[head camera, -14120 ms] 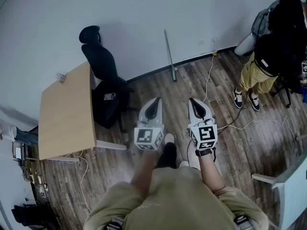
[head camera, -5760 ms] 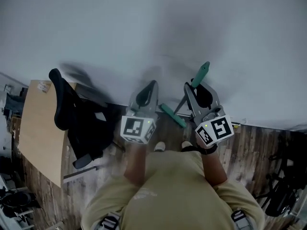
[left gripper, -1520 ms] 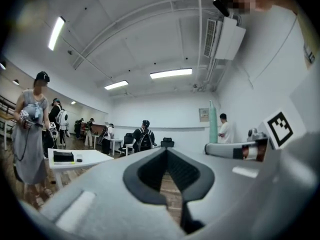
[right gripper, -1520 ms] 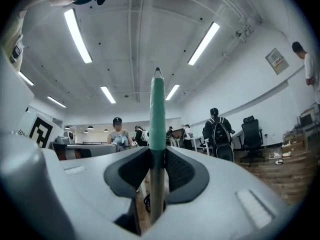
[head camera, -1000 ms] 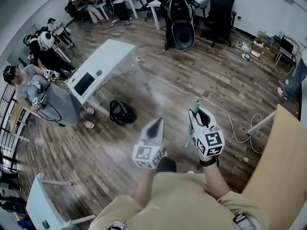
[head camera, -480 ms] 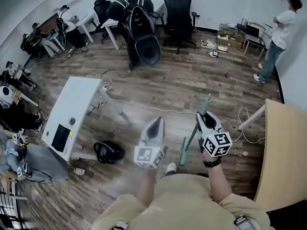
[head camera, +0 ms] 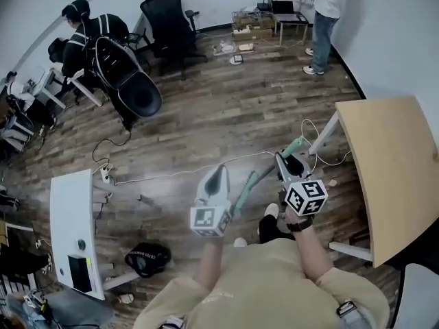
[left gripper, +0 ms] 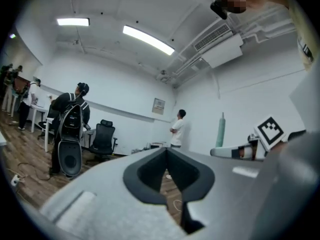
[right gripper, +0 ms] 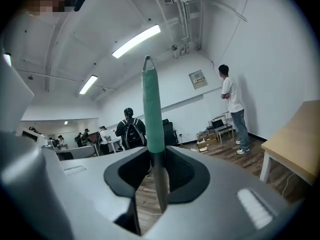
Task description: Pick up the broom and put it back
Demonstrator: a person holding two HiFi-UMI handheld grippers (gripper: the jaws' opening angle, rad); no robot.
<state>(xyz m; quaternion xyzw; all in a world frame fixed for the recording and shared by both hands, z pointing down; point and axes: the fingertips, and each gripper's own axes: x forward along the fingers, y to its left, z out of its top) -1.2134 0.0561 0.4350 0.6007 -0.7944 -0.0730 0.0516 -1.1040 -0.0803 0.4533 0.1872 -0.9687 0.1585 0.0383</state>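
Observation:
The broom (head camera: 245, 186) hangs above the wood floor, slanted, with its green grip end (head camera: 296, 144) up and to the right and its lower green part beside my left gripper. My right gripper (head camera: 282, 157) is shut on the broom's shaft just below the grip. In the right gripper view the green grip (right gripper: 151, 104) rises straight up from between the jaws, which clamp the metal shaft (right gripper: 160, 184). My left gripper (head camera: 218, 170) is shut with nothing in it, and its jaw tips (left gripper: 166, 151) meet. The right gripper's marker cube (left gripper: 270, 129) and the green grip (left gripper: 220, 129) show at the right of the left gripper view.
A wooden table (head camera: 398, 177) stands close on the right and a white desk (head camera: 68, 225) on the left. A black bag (head camera: 147, 258) and a cable (head camera: 178, 173) lie on the floor. Farther off are an office chair (head camera: 164, 12), a seated person with a backpack (head camera: 96, 33) and a standing person (head camera: 326, 5).
The whole view has swung round: the wooden table has come in close on the right and the white desk has slid to the lower left. The broom stays in the right gripper, now more slanted.

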